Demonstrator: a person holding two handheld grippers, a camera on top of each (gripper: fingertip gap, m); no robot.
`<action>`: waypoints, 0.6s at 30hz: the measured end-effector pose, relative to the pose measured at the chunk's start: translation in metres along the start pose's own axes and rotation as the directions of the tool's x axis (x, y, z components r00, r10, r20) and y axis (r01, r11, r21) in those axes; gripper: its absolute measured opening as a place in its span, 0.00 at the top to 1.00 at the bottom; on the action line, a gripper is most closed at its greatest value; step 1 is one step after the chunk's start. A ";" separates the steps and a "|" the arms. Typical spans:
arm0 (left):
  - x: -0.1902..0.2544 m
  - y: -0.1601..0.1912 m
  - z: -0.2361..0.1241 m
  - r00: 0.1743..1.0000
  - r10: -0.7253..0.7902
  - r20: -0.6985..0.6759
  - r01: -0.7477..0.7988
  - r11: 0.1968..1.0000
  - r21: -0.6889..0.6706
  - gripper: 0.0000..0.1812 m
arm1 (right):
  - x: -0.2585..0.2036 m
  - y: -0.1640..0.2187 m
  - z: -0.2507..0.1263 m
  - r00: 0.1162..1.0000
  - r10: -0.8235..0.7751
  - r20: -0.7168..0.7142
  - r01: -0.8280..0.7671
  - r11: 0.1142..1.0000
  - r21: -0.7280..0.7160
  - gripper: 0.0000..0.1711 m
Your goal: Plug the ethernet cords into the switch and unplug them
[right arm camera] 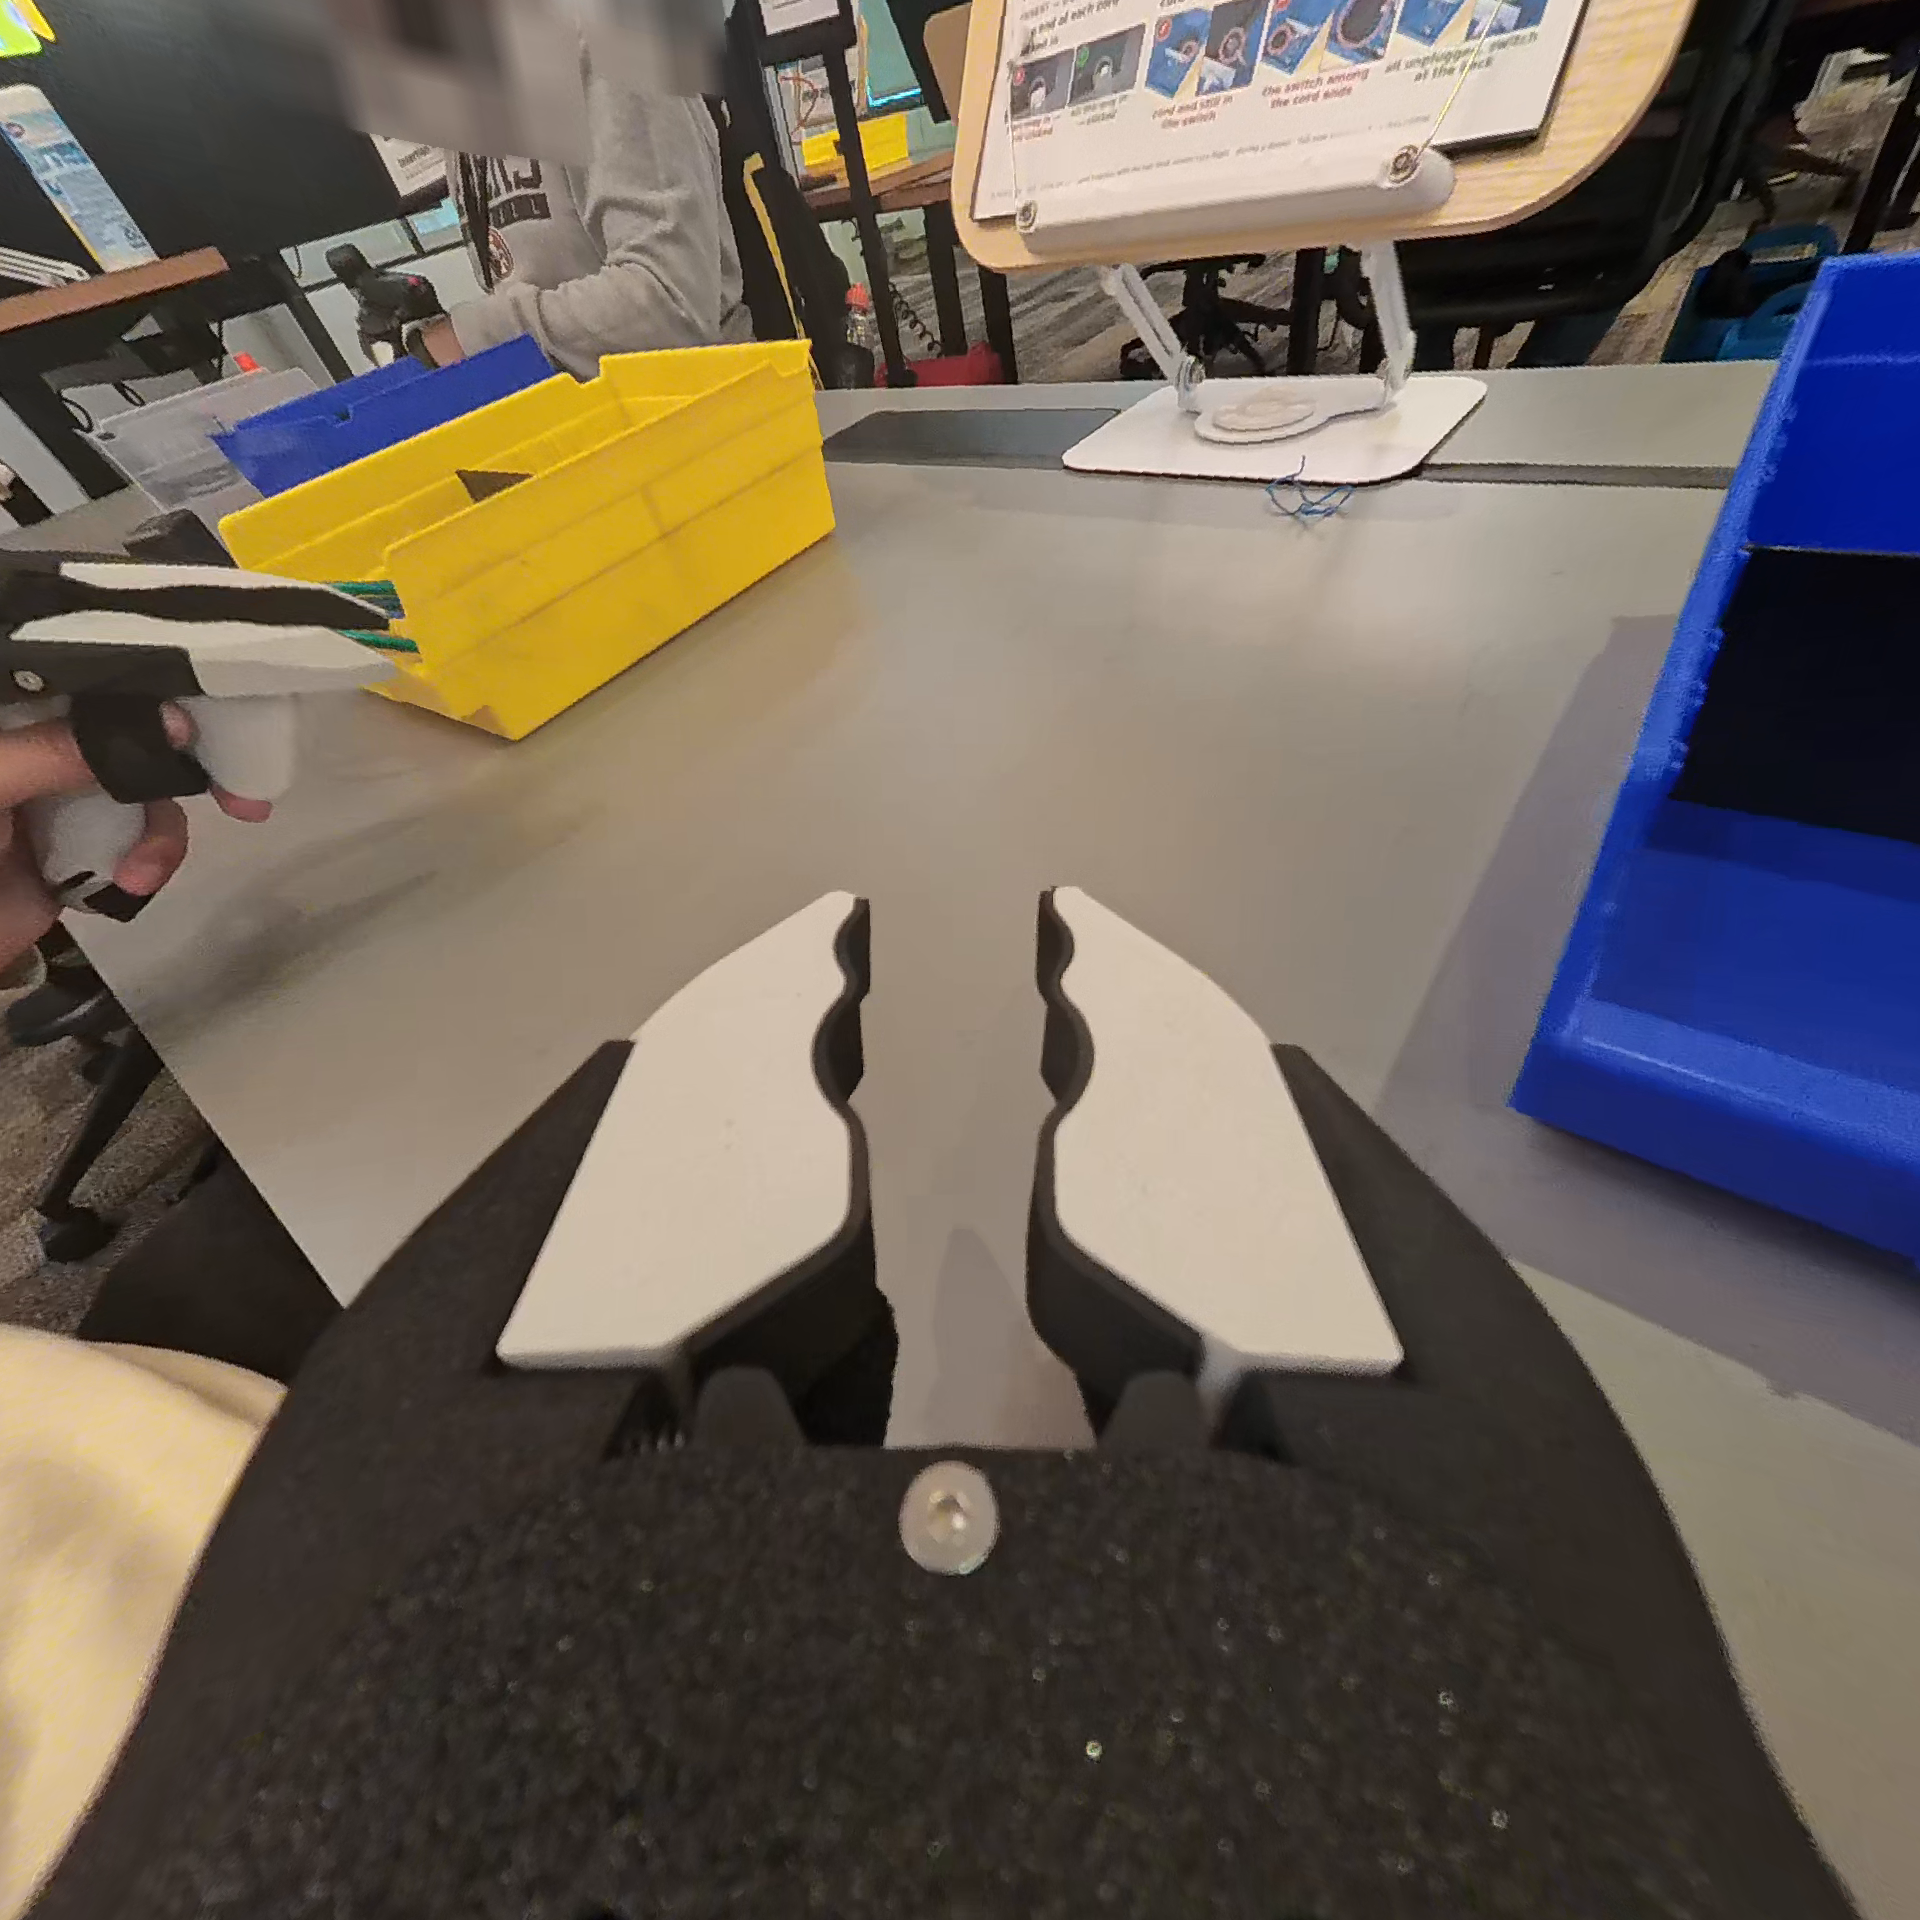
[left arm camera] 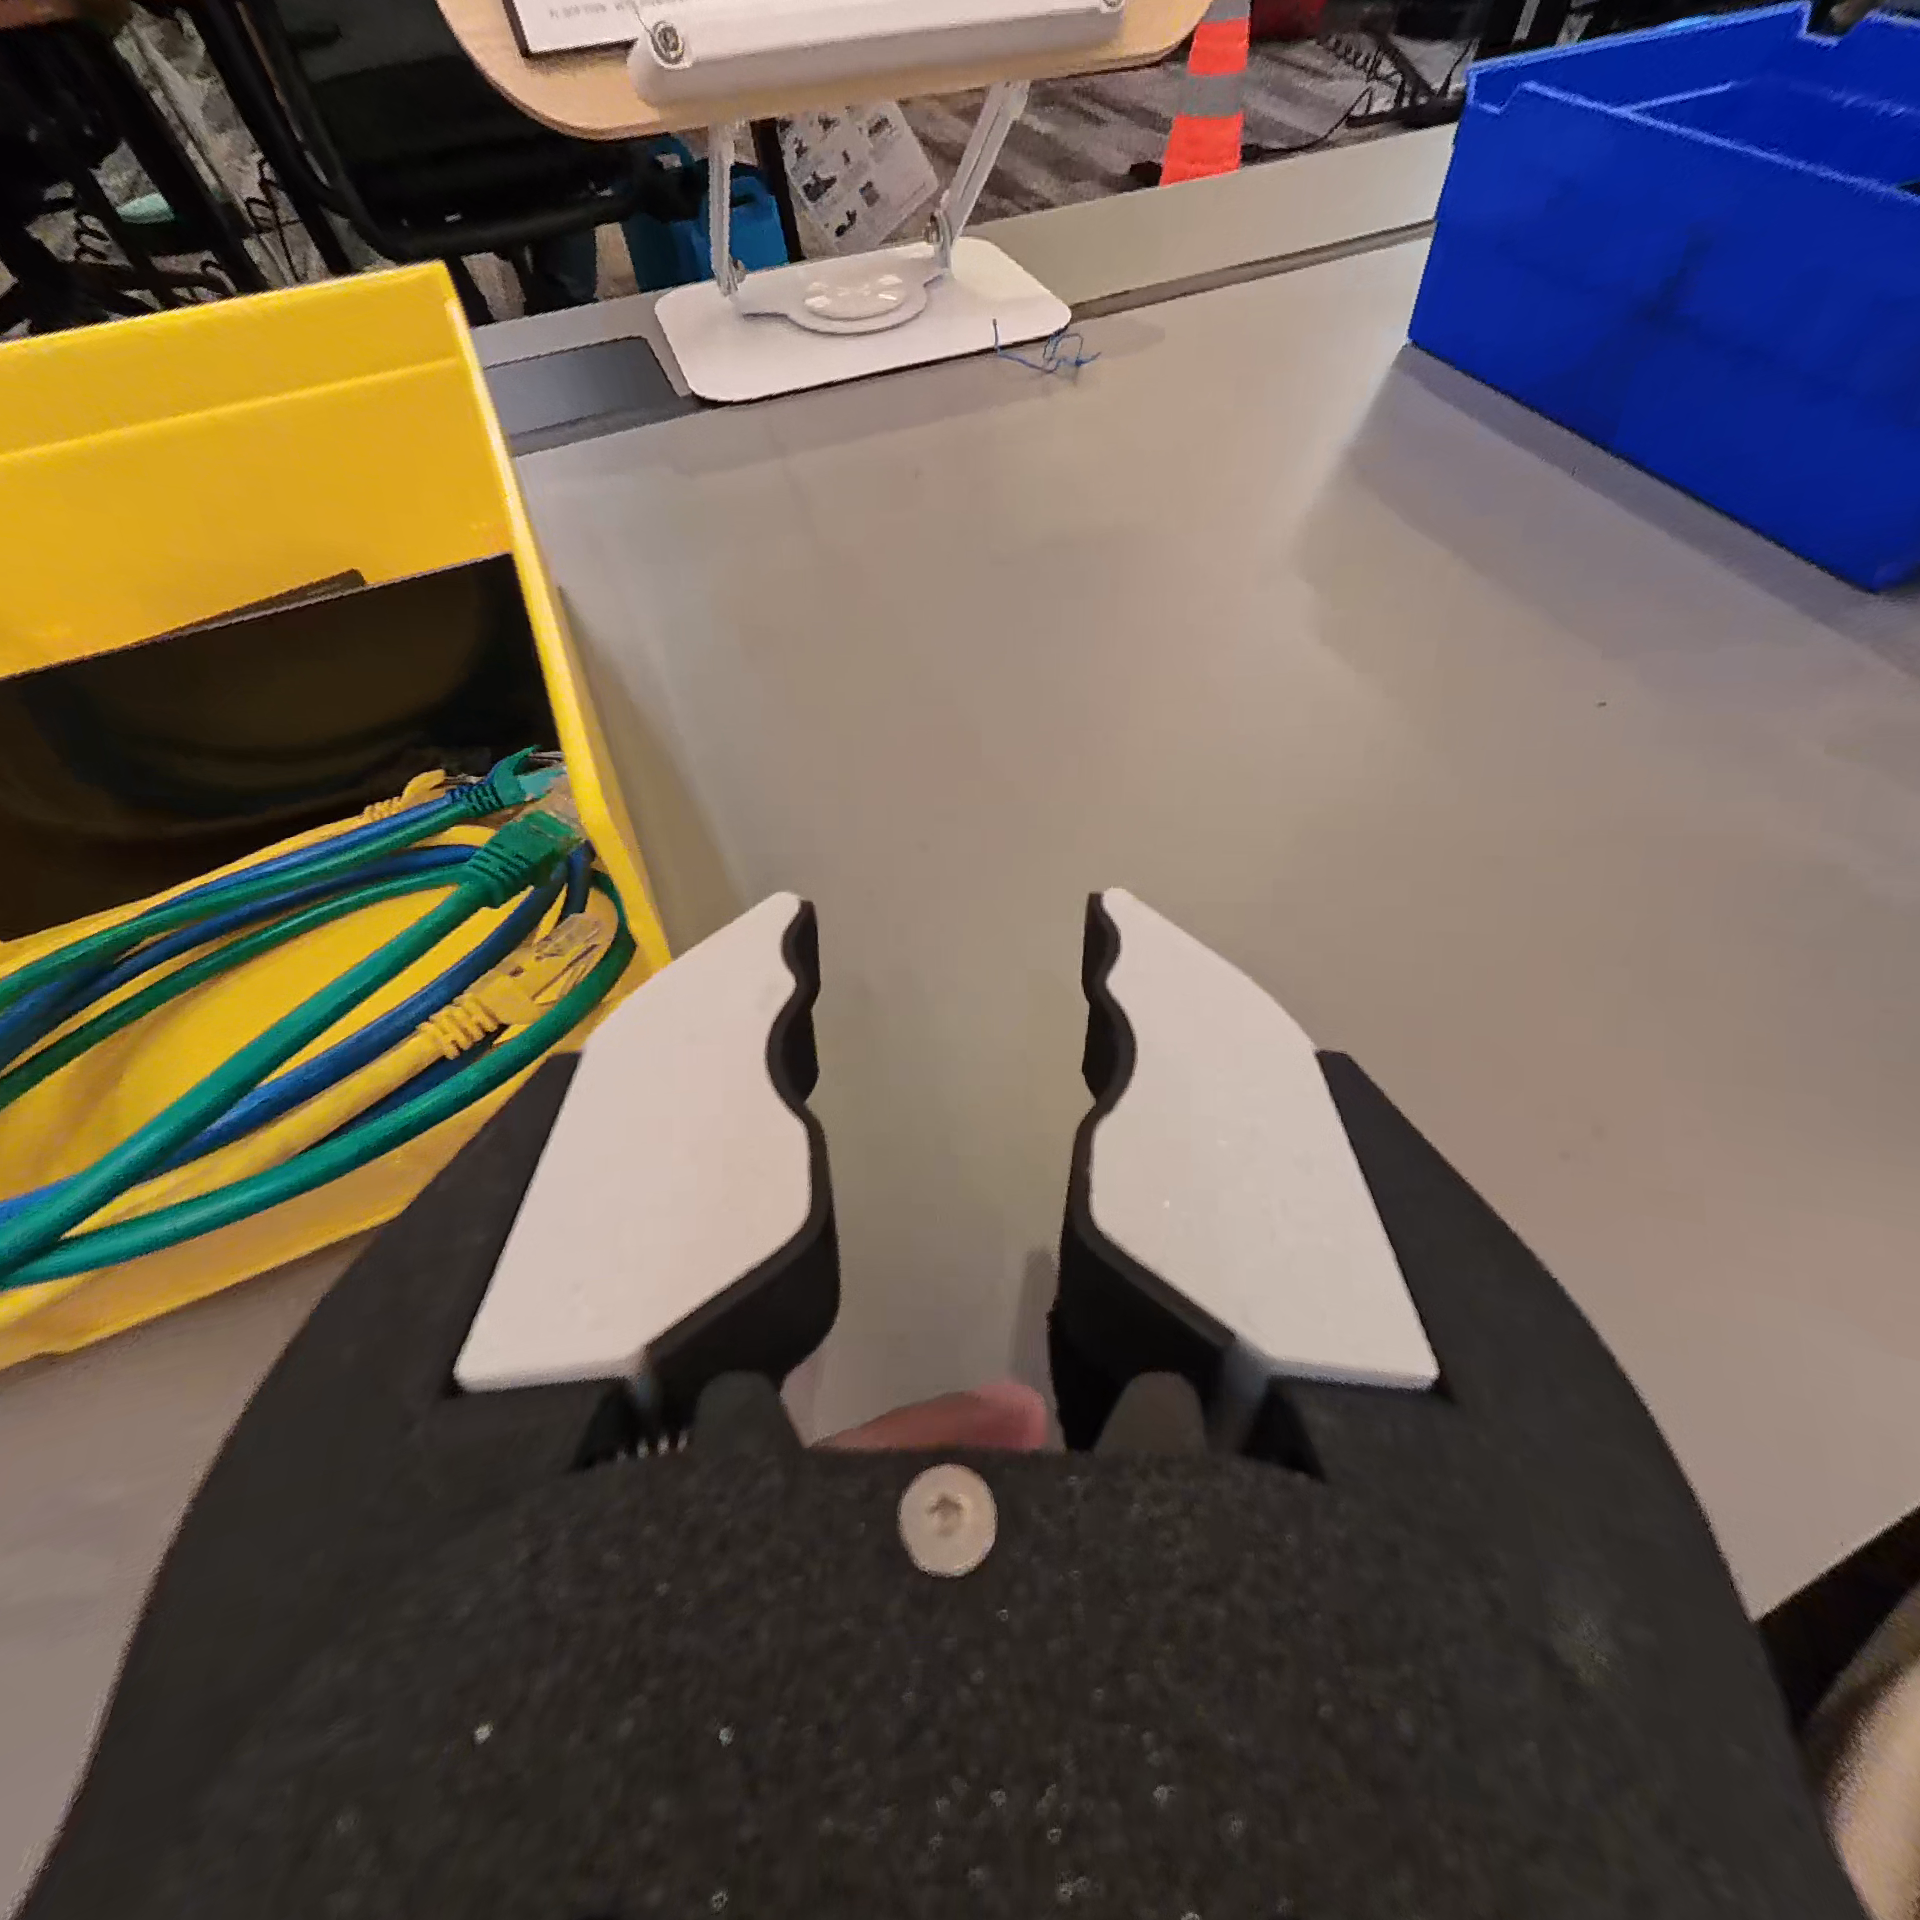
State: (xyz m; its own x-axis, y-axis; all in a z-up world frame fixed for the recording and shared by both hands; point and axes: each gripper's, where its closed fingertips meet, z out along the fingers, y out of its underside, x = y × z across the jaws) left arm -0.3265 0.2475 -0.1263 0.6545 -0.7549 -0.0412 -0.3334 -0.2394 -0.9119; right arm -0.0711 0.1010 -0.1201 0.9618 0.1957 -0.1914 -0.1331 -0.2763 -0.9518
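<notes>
Cords waiting in the bin, nothing yet picked up.

The ethernet cords [left arm camera: 312, 997] lie coiled in the yellow bin [left arm camera: 249, 457] on the table [left arm camera: 1143, 675]; no switch is seen. One cord is best taken just behind its plug. The left gripper [left arm camera: 951, 935] and right gripper [right arm camera: 954, 925] are held with jaws spread, empty.

A wide bare stretch of the table [right arm camera: 1091, 707] lay open down the middle. The yellow bin [right arm camera: 582, 520] walled the left side and the blue bin [right arm camera: 1704, 935] the right, while a white stand [right arm camera: 1278, 416] blocked the far edge.
</notes>
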 end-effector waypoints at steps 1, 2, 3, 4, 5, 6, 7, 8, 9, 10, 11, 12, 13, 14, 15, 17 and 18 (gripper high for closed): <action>0.000 0.001 0.001 1.000 0.007 0.004 -0.007 1.000 -0.008 0.74 | -0.001 0.001 0.001 1.000 -0.003 0.001 0.003 1.000 -0.008 0.82; 0.001 0.003 0.002 1.000 0.013 -0.001 -0.013 1.000 -0.015 0.74 | -0.002 0.002 0.002 1.000 -0.007 0.001 0.007 1.000 -0.013 0.82; 0.001 0.004 0.003 1.000 0.013 -0.005 -0.013 1.000 -0.020 0.73 | -0.002 0.002 0.001 1.000 -0.014 -0.001 0.014 1.000 -0.013 0.82; 0.000 0.005 0.004 1.000 0.009 -0.008 -0.009 1.000 -0.026 0.73 | -0.003 0.002 0.001 1.000 -0.021 -0.004 0.020 1.000 -0.011 0.82; 0.000 0.006 0.004 1.000 0.002 -0.013 -0.002 1.000 -0.031 0.73 | -0.002 0.002 0.000 1.000 -0.027 -0.010 0.027 1.000 -0.010 0.82; 0.000 0.007 0.005 1.000 -0.007 -0.017 0.006 0.999 -0.033 0.73 | -0.001 0.002 0.000 0.999 -0.030 -0.014 0.030 0.999 -0.011 0.82; -0.001 0.007 0.005 1.000 -0.013 -0.019 0.012 0.999 -0.033 0.73 | -0.001 0.002 0.000 0.999 -0.029 -0.016 0.029 1.000 -0.011 0.83; -0.002 0.007 0.005 1.000 -0.015 -0.018 0.014 0.999 -0.032 0.73 | -0.001 0.002 0.000 1.000 -0.024 -0.015 0.024 1.000 -0.011 0.83; -0.003 0.007 0.004 1.000 -0.014 -0.014 0.013 0.999 -0.032 0.73 | 0.000 0.002 0.000 1.000 -0.019 -0.013 0.018 1.000 -0.011 0.83; -0.005 0.007 0.004 1.000 -0.013 -0.011 0.013 0.999 -0.031 0.73 | 0.000 0.002 0.001 1.000 -0.014 -0.011 0.014 1.000 -0.012 0.83; -0.005 0.007 0.004 1.000 -0.014 -0.011 0.013 0.999 -0.032 0.73 | 0.000 0.002 0.001 1.000 -0.012 -0.010 0.012 1.000 -0.014 0.83; -0.005 0.007 0.004 1.000 -0.015 -0.012 0.015 0.999 -0.033 0.73 | 0.000 0.002 0.001 1.000 -0.012 -0.011 0.012 1.000 -0.014 0.83; -0.006 0.008 0.005 1.000 -0.016 -0.012 0.016 0.999 -0.036 0.73 | 0.000 0.002 0.001 1.000 -0.014 -0.011 0.014 1.000 -0.013 0.83; -0.006 0.008 0.005 1.000 -0.016 -0.011 0.016 0.999 -0.037 0.73 | -0.001 0.002 0.001 1.000 -0.016 -0.010 0.016 1.000 -0.014 0.83; -0.006 0.008 0.004 1.000 -0.015 -0.011 0.015 0.999 -0.035 0.73 | -0.001 0.003 0.001 1.000 -0.018 -0.010 0.017 1.000 -0.015 0.83; -0.006 0.006 0.002 1.000 -0.008 -0.023 0.007 0.999 -0.031 0.73 | -0.003 0.003 0.000 1.000 -0.018 -0.007 0.018 1.000 -0.015 0.83; -0.003 0.008 0.001 0.999 -0.019 -0.051 0.017 0.999 -0.046 0.73 | -0.004 0.003 0.000 1.000 -0.018 -0.006 0.017 1.000 -0.014 0.83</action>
State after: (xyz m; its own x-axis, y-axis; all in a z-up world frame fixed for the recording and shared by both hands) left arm -0.3303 0.2491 -0.1337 0.6258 -0.7800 -0.0028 -0.3530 -0.2801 -0.8927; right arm -0.0749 0.0993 -0.1219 0.9654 0.1949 -0.1732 -0.1129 -0.2862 -0.9515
